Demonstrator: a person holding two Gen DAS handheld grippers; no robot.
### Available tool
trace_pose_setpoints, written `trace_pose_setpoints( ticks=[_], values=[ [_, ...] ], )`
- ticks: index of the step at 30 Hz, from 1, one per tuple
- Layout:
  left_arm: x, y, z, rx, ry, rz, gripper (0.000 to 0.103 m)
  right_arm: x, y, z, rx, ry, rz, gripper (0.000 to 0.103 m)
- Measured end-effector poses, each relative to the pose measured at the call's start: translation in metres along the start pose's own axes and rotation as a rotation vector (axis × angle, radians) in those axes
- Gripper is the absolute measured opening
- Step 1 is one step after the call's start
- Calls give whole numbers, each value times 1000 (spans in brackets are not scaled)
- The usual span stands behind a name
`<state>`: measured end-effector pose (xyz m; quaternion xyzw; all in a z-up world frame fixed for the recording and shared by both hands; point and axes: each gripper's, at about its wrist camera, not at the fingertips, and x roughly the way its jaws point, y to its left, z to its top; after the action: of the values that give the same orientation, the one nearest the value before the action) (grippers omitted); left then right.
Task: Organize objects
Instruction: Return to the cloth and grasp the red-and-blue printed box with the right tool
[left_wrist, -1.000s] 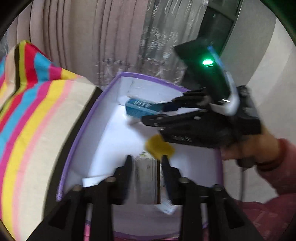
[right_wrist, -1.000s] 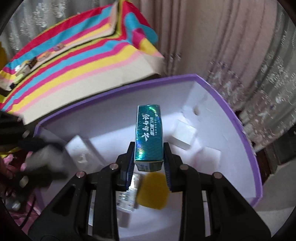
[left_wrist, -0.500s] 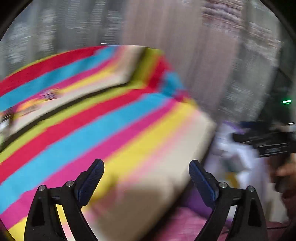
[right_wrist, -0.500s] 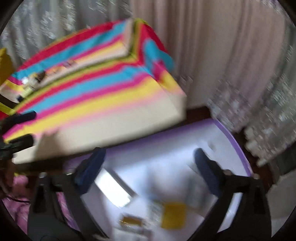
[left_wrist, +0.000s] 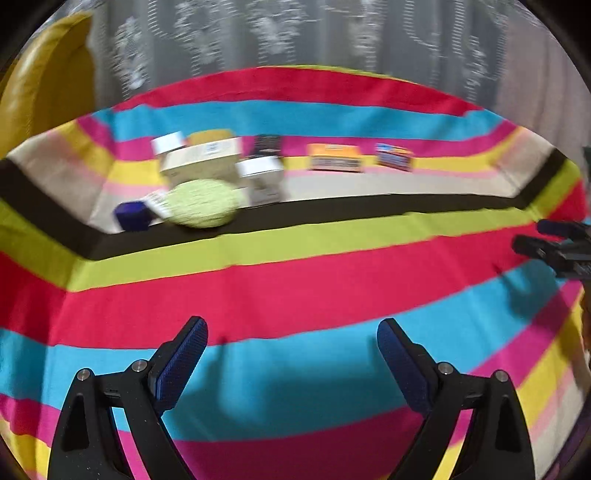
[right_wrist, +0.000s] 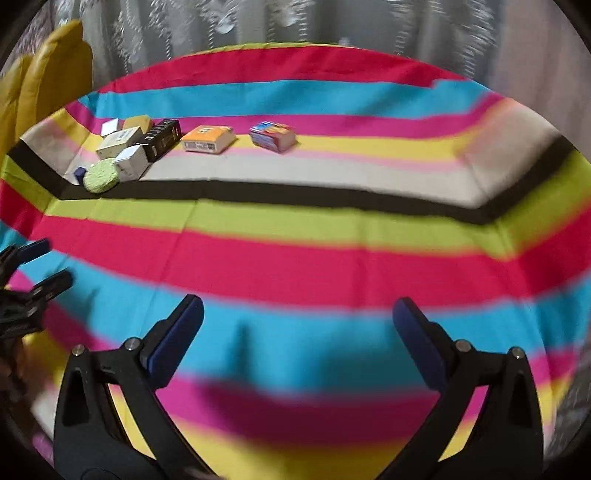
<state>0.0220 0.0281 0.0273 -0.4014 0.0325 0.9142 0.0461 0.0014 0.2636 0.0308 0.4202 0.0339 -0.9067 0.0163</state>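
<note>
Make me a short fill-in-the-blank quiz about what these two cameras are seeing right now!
1. The jaws of the right gripper stand ____.
2. The round green pad lies at the ____ end of the row of boxes.
3. The orange box sits beside a ____ box.
4. The tablecloth has a ____ pattern.

Answers: open; left; black; striped

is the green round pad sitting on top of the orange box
No, the green round pad lies on the striped cloth at the left end of the row, well apart from the orange box.
</note>
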Motion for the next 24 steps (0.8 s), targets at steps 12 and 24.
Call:
trace_pose_setpoints(
  ticks=[12,24],
  values=[
    [28,56,0,-162,82,-4,103,142,5,114,-63,44,70,103],
    [59,53,32,-153,169,74,103,189,7,165,-188,27,213,68]
  ],
)
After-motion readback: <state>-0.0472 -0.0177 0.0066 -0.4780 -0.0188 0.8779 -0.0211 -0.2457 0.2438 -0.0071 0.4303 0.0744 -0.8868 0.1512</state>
